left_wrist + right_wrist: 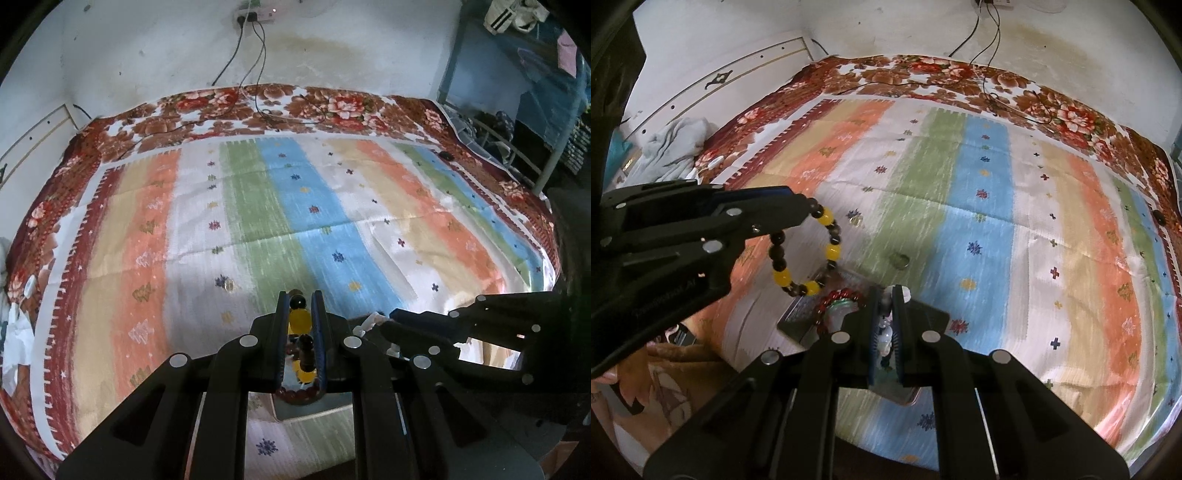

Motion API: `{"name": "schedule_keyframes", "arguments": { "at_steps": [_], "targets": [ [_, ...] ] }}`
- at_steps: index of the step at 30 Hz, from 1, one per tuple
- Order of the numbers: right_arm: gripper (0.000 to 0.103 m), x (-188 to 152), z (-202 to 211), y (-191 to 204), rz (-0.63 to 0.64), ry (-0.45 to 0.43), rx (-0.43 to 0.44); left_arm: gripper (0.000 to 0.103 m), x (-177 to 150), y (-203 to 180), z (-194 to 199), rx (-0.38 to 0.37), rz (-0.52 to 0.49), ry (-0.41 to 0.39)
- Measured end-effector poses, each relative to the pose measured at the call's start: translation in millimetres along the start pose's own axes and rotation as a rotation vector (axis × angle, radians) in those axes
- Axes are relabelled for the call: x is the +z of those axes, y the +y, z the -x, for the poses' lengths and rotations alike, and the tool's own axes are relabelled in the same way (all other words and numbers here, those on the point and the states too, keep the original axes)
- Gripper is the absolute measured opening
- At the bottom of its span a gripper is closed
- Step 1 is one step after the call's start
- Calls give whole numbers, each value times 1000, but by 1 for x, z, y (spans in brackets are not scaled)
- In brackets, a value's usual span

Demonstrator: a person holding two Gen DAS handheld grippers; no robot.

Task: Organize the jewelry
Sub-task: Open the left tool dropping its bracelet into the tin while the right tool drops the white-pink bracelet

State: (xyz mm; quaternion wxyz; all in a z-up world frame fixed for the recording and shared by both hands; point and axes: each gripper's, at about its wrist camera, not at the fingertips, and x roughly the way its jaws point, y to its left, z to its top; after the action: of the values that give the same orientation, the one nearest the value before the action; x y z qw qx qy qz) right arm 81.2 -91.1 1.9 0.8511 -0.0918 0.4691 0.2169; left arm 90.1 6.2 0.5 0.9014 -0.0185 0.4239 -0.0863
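While a pale trinket [886,332] is pinched in the nearly closed right gripper [886,299] over the tray [798,321], a bracelet [809,251] is clamped by the left gripper [300,297] — held aloft beside the red bracelet [836,297]. Swinging beads could be snagged — or dropped onto the cloth [979,206] beyond.

The right gripper [886,306] hides most of a pale blurred trinket between its fingers, and the tray [798,317] beneath is partly covered and indistinct.
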Motion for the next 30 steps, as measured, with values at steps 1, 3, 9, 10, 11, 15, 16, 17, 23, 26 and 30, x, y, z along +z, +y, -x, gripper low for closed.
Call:
{"name": "schedule_keyframes", "arguments": {
  "at_steps": [1,3,9,10,11,15,16,17,23,26,30],
  "targets": [
    [8,-1,0,0,0,2,0,12,-2,-1,-1,0,-1,6],
    [8,-2,-1,0,-1,6,-3,12,-4,-3,-1,-1,-5,11],
    [8,-3,-4,-2,-8,16,-4,12,-6,-4,-4,1,-9,22],
    [8,-3,-5,-3,-9,19,-4,12,-7,-3,-5,3,-9,24],
    [8,-3,-6,-3,-12,23,-2,12,-7,-3,-5,4,-9,27],
    [8,-2,-8,-7,-21,32,6,11,-7,-2,-7,2,-11,34],
    [8,-2,-9,-7,-21,33,8,11,-7,-2,-8,2,-11,35],
    [8,-2,-9,-7,-21,35,8,11,-8,-2,-8,3,-11,37],
    [9,-2,-10,-8,-22,37,7,8,-8,-3,-10,-1,-10,41],
    [31,-3,-14,-10,-27,45,-2,14,-9,0,-14,10,-3,51],
    [37,-3,-17,-14,-43,51,-3,23,-7,10,-15,18,19,53]
  ]
}}
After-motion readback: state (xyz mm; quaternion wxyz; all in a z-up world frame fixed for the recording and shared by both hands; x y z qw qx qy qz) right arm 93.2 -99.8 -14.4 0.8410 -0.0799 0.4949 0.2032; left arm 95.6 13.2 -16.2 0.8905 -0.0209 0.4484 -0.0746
